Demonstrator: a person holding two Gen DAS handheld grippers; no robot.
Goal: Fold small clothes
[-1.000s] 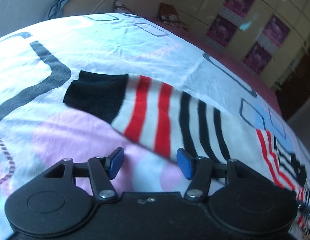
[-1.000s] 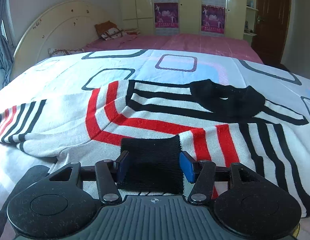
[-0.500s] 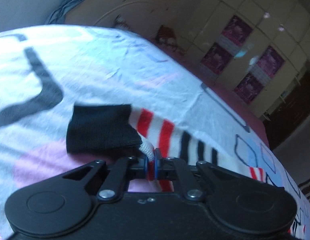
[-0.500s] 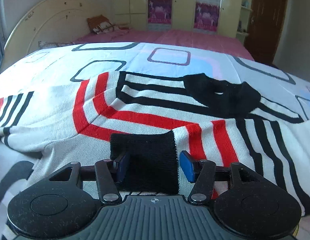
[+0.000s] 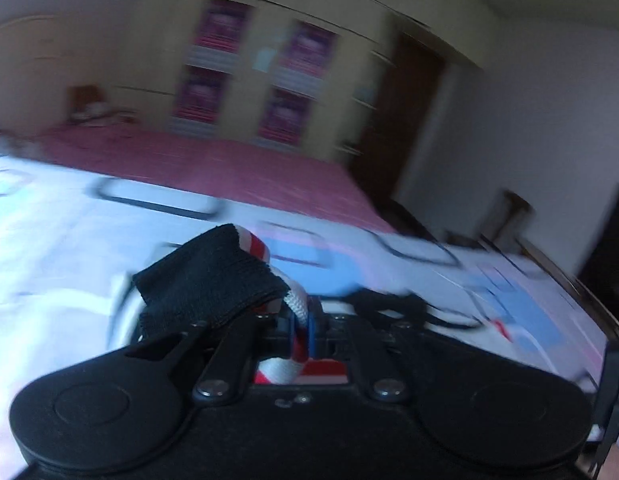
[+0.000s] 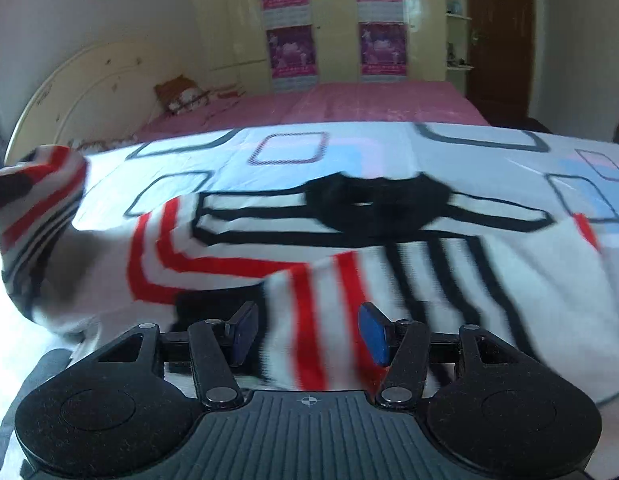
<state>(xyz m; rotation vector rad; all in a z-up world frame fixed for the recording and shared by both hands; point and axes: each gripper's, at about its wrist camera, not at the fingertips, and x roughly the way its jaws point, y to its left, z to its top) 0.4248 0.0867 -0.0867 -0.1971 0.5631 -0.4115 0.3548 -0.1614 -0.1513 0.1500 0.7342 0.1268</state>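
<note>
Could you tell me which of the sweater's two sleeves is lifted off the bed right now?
The left sleeve, raised at the picture's left edge and pinched by the left gripper; the other sleeve lies folded across the sweater.

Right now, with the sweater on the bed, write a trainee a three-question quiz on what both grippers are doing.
1. True or false: the left gripper is shut on the sleeve just behind its black cuff.
2. What lies between the fingers of the right gripper? A) sweater fabric, not pinched B) a pillow C) nothing
3. Fill in: the sweater lies on a patterned ____.

Key: 1 true; 2 A; 3 bedsheet.
</note>
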